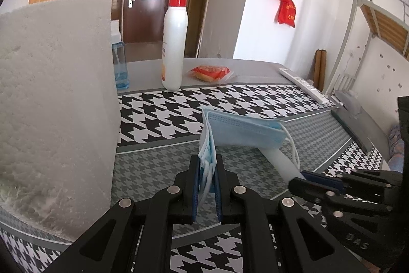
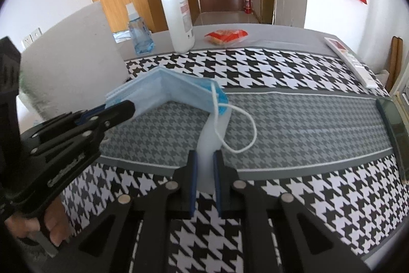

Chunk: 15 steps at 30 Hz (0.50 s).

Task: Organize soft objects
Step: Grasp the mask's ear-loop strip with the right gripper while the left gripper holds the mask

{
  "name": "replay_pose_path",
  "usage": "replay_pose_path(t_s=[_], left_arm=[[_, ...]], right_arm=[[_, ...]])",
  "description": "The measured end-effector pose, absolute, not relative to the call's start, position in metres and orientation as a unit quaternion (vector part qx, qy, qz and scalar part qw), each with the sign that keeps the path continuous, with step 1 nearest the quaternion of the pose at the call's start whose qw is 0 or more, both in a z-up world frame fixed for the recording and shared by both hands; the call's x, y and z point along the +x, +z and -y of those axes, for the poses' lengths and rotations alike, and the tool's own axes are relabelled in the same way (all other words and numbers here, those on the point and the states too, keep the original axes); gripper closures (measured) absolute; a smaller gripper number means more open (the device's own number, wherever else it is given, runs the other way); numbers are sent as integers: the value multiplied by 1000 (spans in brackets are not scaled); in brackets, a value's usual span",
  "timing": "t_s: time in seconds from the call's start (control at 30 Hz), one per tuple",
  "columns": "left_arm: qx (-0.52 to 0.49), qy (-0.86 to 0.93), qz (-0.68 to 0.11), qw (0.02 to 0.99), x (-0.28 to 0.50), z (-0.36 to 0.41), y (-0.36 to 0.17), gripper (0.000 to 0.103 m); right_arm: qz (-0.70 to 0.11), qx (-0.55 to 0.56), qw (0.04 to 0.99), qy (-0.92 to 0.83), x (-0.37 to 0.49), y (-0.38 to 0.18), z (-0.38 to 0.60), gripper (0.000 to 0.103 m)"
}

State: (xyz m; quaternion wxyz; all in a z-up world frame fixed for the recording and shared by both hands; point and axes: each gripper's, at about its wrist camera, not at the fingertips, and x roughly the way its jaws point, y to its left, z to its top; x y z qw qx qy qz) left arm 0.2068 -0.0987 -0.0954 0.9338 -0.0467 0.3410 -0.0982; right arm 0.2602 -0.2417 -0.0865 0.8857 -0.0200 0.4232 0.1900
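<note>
I hold the stack of blue face masks (image 2: 163, 91) above the tabletop (image 2: 294, 114). Left gripper (image 1: 207, 170) jaws clamped on one end; right gripper (image 2: 204, 160) jaws closed on the white end. I'd keep both grips level and lower gently. Houndstooth cloth, pump bottle (image 2: 176, 14), foam block (image 1: 51, 106), snack packet (image 1: 211, 72), door beyond.

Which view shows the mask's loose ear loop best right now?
The right wrist view: the ear loop hangs in a full open curve off the blue mask. In the left wrist view only a short stretch shows beside the mask's end.
</note>
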Motion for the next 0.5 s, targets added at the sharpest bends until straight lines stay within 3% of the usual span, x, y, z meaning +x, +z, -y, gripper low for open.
replay_pose_path(t_s=[0.5], left_arm=[[-49, -114, -308, 943, 195, 100, -78, 96]], right_arm=[[-393, 4, 900, 188, 237, -63, 263, 88]])
